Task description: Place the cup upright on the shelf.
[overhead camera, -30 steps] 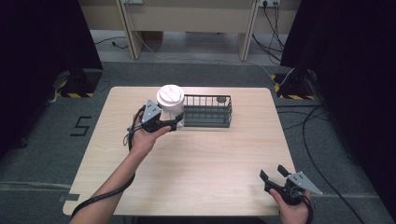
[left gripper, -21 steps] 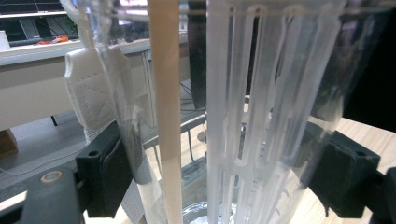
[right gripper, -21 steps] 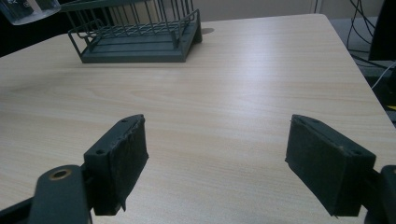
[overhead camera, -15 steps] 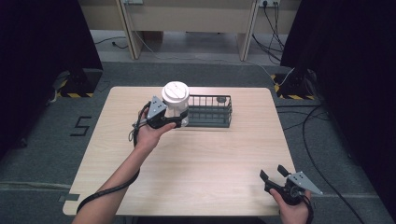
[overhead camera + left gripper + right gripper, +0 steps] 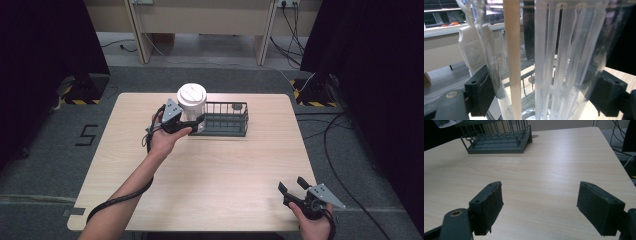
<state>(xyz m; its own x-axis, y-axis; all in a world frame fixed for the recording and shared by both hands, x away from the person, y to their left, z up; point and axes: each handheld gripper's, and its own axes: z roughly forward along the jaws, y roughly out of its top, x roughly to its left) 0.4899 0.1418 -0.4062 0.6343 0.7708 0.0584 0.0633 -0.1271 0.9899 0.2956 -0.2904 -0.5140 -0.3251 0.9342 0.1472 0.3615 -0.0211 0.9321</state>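
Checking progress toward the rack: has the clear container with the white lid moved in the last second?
Yes. The container, held in the left gripper, has shifted right, over the left end of the wire rack.

Black "5" [image 5: 88,134] on grey floor [image 5: 45,150]

Clear bottle [image 5: 554,50] in the left gripper view: top and base cut off by the frame, blurred at close range; contents indiscernible. Wire basket [image 5: 496,138] in the right gripper view: upper part cropped at the top edge. Basket's [image 5: 222,119] left end hidden behind the bottle [image 5: 191,102] in the high view.
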